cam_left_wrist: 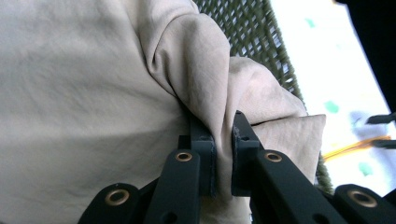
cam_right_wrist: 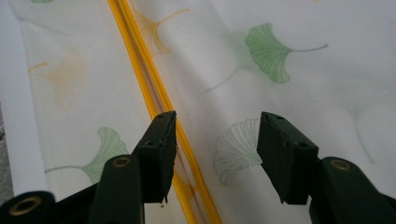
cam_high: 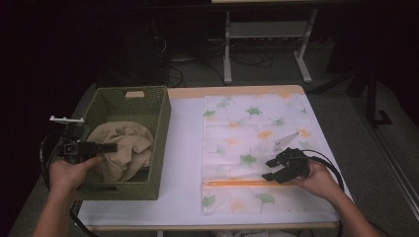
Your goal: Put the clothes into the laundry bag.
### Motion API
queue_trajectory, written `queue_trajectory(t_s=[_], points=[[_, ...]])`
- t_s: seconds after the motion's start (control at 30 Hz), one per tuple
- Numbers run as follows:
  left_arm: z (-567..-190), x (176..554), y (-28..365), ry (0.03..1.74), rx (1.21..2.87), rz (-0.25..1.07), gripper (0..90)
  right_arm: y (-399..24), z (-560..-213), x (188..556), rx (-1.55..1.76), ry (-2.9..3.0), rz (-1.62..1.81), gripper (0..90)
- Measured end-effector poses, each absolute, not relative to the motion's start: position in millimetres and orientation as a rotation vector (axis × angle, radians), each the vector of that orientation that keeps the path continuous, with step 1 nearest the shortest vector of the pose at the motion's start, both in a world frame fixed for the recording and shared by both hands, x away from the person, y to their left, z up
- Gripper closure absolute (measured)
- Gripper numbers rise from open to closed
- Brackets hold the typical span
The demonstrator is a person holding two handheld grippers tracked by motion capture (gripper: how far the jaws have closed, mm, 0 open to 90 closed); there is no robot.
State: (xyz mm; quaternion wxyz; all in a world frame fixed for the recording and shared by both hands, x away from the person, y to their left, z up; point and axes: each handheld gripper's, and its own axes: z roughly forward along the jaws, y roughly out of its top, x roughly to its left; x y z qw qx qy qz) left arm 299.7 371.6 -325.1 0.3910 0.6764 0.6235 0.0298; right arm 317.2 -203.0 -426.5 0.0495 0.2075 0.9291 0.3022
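A crumpled beige cloth [cam_high: 126, 148] lies in the green woven basket [cam_high: 163, 133] at the table's left. My left gripper [cam_high: 111, 146] reaches over the basket's left rim and is shut on a fold of that cloth [cam_left_wrist: 93, 93], which is pinched between its pads [cam_left_wrist: 223, 135] with basket weave [cam_left_wrist: 252, 32] behind. A white mesh bag with a leaf print [cam_high: 247, 128] lies flat at the right, its orange zipper [cam_high: 237, 183] running along its near end. My right gripper [cam_high: 269, 169] stands open just over the bag [cam_right_wrist: 280, 70], its jaws [cam_right_wrist: 217, 135] beside the zipper [cam_right_wrist: 140, 60] with only flat fabric below.
A white sheet [cam_high: 185, 148] covers the table between basket and bag. The table's front edge [cam_high: 207, 227] runs close to both forearms. Beyond the far edge stand white desk legs [cam_high: 227, 49] and cables on a dark floor.
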Motion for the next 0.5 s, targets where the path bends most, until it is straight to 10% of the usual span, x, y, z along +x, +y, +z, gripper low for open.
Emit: queue_trajectory(t_s=[0.5], points=[[-306.3,285.3,378.8,1.512,1.659,0.105,83.6,-195.3,-447.3,315.2,0.554,2.884,0.776,54.7]])
